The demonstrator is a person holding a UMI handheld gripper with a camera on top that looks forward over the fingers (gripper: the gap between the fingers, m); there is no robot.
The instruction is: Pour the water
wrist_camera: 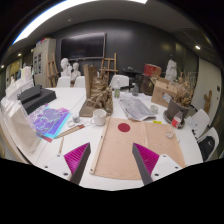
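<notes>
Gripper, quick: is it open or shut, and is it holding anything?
Gripper: jaws open, holding nothing; only the bare brown mat on the table lies between them.

Magenta pads (146, 158) on the fingers. White table (60, 110), tan mat (125, 140) with a red disc (124, 127).

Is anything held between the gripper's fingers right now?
No: the gripper is open, and only the bare tan rectangular mat on the white table shows between its fingers.

White cup (99, 116) upright on table, beyond tongs (112, 160).
</notes>
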